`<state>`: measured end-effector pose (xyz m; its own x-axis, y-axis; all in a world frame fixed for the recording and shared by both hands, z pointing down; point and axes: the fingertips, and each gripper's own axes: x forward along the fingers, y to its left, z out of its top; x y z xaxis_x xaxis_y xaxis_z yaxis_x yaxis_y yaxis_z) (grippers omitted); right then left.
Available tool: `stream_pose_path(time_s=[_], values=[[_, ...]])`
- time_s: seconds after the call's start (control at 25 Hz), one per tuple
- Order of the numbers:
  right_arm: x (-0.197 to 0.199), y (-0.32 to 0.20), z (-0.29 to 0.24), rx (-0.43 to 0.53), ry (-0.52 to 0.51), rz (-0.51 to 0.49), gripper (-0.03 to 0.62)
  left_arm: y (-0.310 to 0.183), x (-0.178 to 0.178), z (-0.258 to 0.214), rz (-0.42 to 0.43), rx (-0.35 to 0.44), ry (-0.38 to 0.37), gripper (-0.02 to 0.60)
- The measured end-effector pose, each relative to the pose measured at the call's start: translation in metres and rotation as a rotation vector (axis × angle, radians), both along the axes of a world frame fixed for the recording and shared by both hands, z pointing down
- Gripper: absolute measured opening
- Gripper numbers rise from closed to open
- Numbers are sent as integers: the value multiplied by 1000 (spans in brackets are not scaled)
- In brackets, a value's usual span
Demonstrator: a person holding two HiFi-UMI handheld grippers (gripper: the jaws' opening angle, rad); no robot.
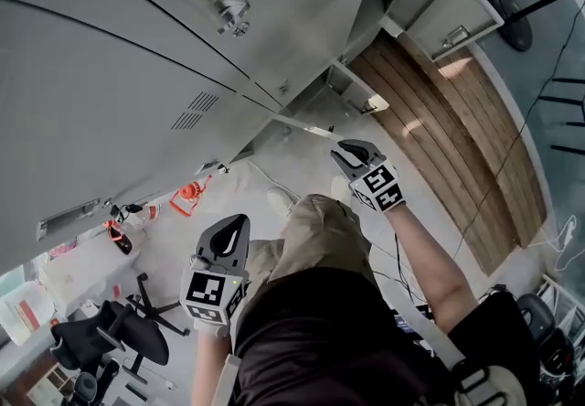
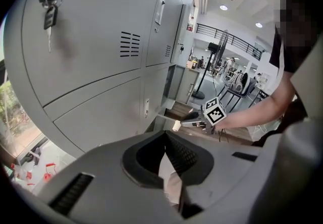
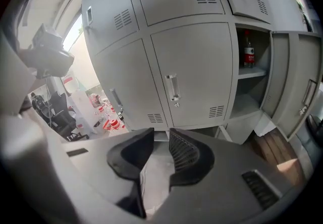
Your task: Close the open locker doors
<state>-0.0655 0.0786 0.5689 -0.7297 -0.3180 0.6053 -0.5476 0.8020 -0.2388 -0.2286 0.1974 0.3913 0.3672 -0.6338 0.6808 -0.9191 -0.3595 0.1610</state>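
Where grey lockers [image 3: 192, 56] meet pale floor [image 1: 238, 194] — left gripper [image 2: 165, 134] clenched, right gripper [image 3: 161, 132] parted.

Head view steeply downward; both gripper views close, toward the same lockers [image 3: 192, 66]

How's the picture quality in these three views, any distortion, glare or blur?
Left gripper view: fisheye bends the lockers, and the corners go black. Right gripper view: same bulge, with daylight glare at upper left. Head view: sharp, with sunlit patches on the wooden floor.
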Motion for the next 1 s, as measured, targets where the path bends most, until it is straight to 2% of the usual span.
stream_pose_path(time_s=[0.12,0.28,0.52,0.76,1.0], values=[[-5,-2,27,-16,36,8,100,3,-7,12,-1,-29,3,9],[-11,2,61,-36,90,-33,121,10,-10,21,-10,-52,10,9],[-11,-5,116,-60,178,-73,149,28,-15,38,-63,-97,18,9],[-6,-13,167,-90,260,-118,152,42,-8,56,-117,-142,37,9],[3,-20,211,-143,307,-105,152,57,2,74,-147,-189,37,9]])
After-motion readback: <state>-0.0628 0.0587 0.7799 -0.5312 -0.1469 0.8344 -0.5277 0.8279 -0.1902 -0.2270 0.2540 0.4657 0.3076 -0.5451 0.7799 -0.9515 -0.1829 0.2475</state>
